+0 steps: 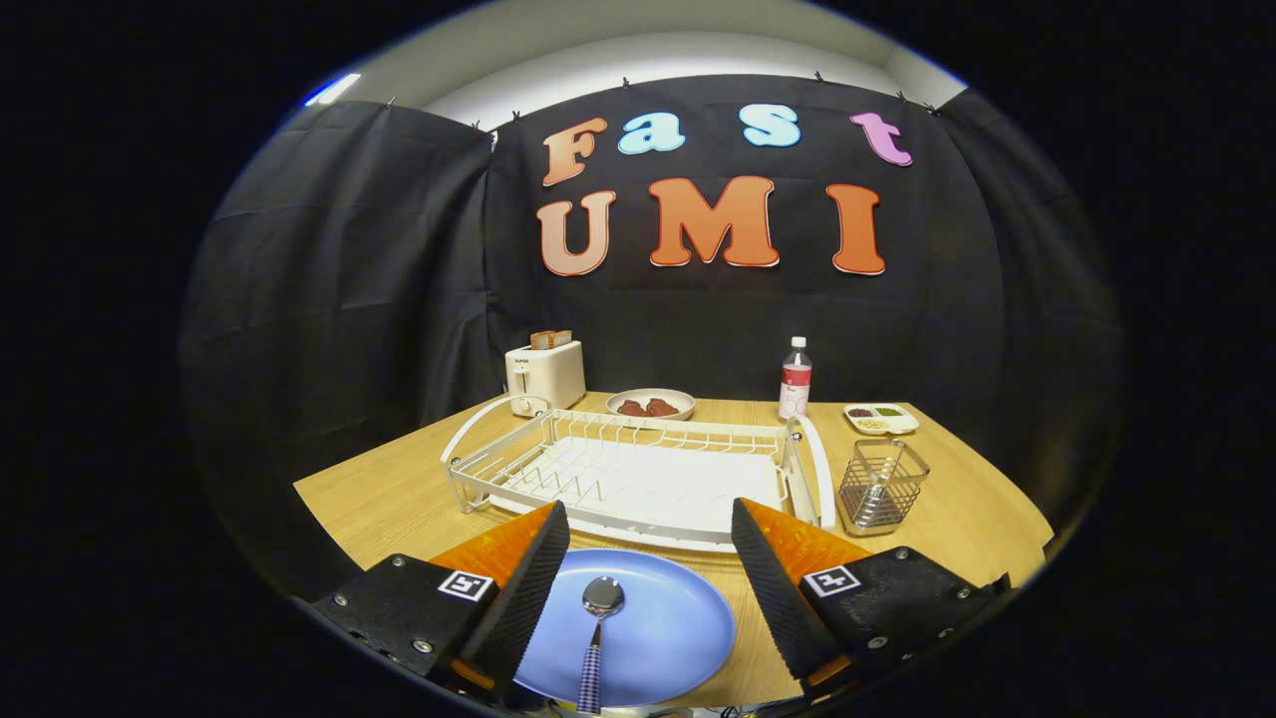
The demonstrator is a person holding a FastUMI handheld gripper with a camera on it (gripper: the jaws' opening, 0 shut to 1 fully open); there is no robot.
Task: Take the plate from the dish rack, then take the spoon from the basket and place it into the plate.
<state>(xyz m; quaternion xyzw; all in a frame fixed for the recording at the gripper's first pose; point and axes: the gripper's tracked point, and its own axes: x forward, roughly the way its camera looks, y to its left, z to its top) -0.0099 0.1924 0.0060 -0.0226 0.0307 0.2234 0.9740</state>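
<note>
Both fingers (648, 578) stand wide apart, empty; the spoon (596, 623) lies between them on the plate (668, 628). Rack (638, 469) and basket (881, 484) sit beyond. Judged final step; next calls only for backing off the worktop (399, 489).

The gripper (648, 588) hangs wide open over the blue plate (658, 638) at the table's (399, 499) near edge; the spoon (596, 628) lies in the plate between the fingers, touching neither. Beyond them the white dish rack (638, 474) sits mid-table, the wire basket (882, 484) just beside its right end
</note>
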